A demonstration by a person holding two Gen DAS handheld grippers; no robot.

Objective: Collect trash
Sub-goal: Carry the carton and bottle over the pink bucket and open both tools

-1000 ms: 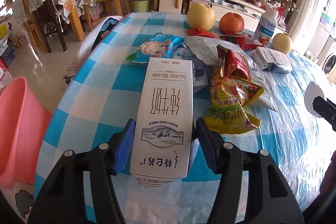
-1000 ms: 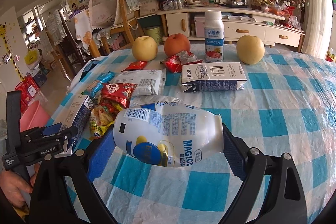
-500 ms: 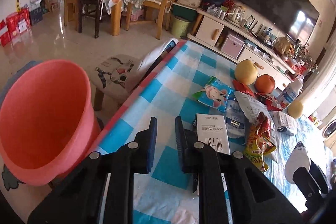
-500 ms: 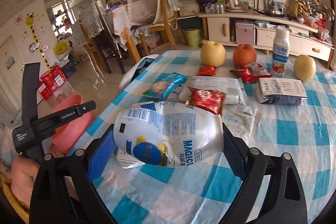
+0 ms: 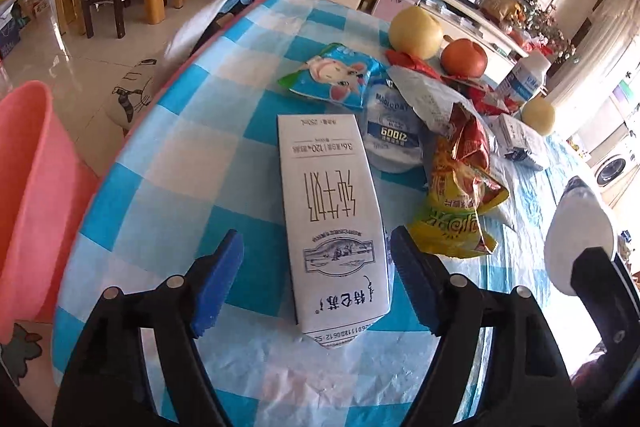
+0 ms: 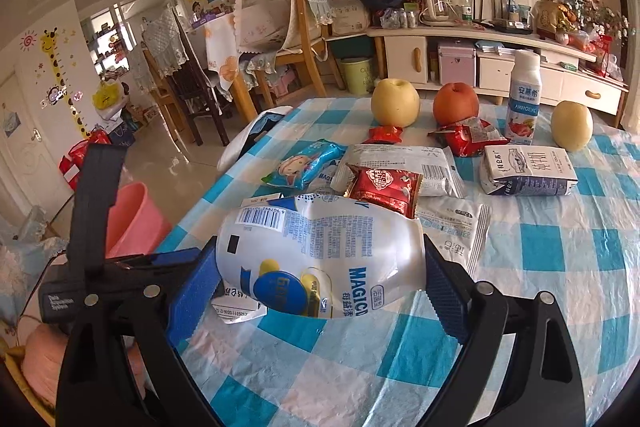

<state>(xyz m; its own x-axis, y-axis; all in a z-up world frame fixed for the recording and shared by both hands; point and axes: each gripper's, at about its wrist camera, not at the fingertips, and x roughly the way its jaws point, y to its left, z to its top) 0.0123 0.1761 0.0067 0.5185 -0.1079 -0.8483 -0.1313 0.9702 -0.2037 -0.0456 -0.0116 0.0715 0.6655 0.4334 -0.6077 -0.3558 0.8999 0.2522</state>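
Note:
A white milk carton (image 5: 332, 215) lies flat on the blue checked table (image 5: 192, 163), near its left edge. My left gripper (image 5: 316, 279) is open, its blue pads either side of the carton's near end without touching. My right gripper (image 6: 316, 279) is shut on a crushed white yogurt bottle (image 6: 320, 259) and holds it above the table. The bottle and right gripper also show at the right edge of the left wrist view (image 5: 580, 251). A pink bucket (image 5: 28, 203) stands on the floor left of the table, also in the right wrist view (image 6: 128, 219).
Snack wrappers (image 5: 460, 183), a blue packet (image 5: 336, 75), a squashed pouch (image 5: 394, 135) and a second carton (image 6: 528, 171) lie mid-table. Two pears, an apple (image 6: 456, 103) and an upright bottle (image 6: 524, 99) stand at the back. Chairs (image 6: 296, 27) stand beyond.
My left gripper let go of the carton, swung toward the bucket shut and empty, then came back and opened around the carton. My right gripper kept the bottle and shifted left.

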